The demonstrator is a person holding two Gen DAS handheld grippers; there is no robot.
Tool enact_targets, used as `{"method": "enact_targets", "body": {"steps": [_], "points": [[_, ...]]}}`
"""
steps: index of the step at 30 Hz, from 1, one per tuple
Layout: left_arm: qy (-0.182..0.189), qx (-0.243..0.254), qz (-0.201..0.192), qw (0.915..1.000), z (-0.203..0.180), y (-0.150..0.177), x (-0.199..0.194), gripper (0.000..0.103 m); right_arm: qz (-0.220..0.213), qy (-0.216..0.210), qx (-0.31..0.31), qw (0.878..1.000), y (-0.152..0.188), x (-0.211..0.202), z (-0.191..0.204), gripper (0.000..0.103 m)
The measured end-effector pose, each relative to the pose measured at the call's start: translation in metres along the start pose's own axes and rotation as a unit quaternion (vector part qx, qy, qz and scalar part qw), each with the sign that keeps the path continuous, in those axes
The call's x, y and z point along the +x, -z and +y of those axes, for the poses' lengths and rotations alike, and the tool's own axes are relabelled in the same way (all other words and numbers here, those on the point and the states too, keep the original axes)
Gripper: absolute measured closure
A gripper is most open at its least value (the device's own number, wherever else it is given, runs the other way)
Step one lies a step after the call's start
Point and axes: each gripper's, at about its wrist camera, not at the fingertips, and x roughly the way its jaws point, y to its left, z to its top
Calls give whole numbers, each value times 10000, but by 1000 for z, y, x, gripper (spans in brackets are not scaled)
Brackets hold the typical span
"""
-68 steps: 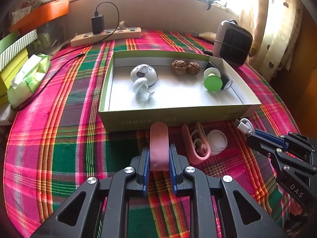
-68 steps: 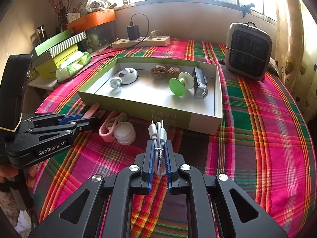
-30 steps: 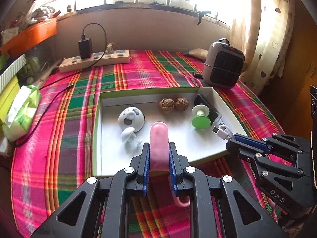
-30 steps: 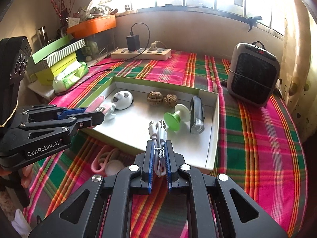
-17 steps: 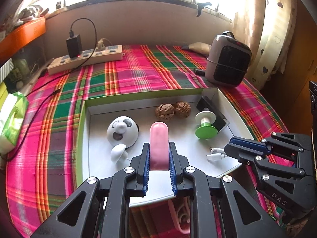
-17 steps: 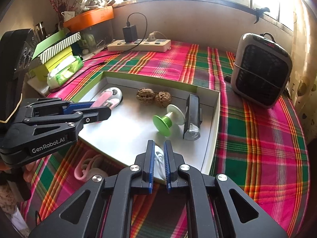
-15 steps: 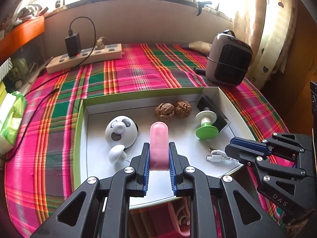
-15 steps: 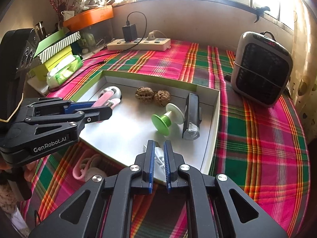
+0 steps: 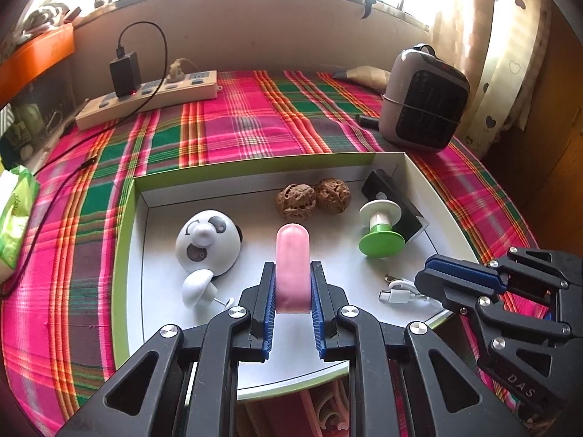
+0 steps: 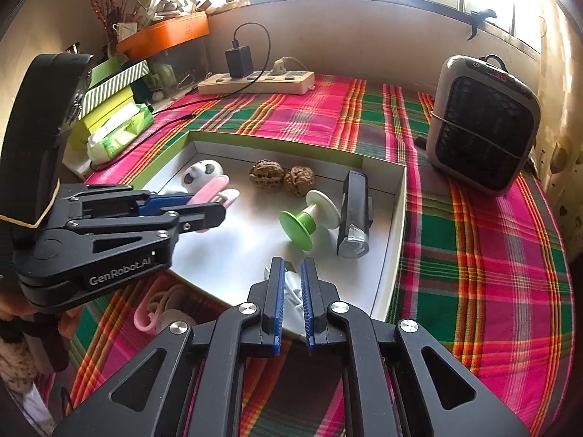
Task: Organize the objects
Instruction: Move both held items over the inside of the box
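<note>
A shallow green-sided box [image 9: 124, 225] [image 10: 397, 218] lies on the plaid table. My left gripper [image 9: 292, 284] is shut on a pink oblong case [image 9: 292, 266] and holds it over the box's middle; it also shows in the right wrist view [image 10: 209, 191]. My right gripper [image 10: 291, 291] stands slightly open around a coiled white USB cable [image 10: 291, 286], which lies on the box floor near the front right corner [image 9: 399, 291]. In the box are a panda-face dome [image 9: 207, 242], a white mushroom piece [image 9: 196, 287], two walnuts [image 9: 311, 198], a green-and-white spool [image 9: 380, 233] and a black bike light [image 10: 351, 215].
A pink strap with a white round piece [image 10: 160, 309] lies on the cloth in front of the box. A small heater [image 10: 481, 123] stands at the right. A power strip with charger [image 9: 145, 91] lies at the back. Tissue pack and boxes [image 10: 116, 127] sit at the left.
Both grippers moved forward over the box from the cloth in front. The right gripper lowered the cable onto the box floor and its jaws have parted. The left still holds the pink case.
</note>
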Motion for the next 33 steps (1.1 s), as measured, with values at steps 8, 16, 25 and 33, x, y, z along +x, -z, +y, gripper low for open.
{"method": "enact_targets", "body": {"steps": [8, 16, 25, 33], "points": [[29, 41, 114, 9999, -7, -4, 10, 87, -16, -9, 77, 10000, 2, 1, 0, 93], [68, 42, 181, 9998, -13, -9, 20, 87, -18, -7, 147, 9999, 4, 1, -3, 93], [88, 68, 224, 9997, -18, -11, 25, 87, -58, -19, 183, 9998, 4, 0, -6, 93], [31, 75, 238, 9997, -21, -11, 26, 85, -63, -8, 188, 9998, 5, -1, -7, 93]]}}
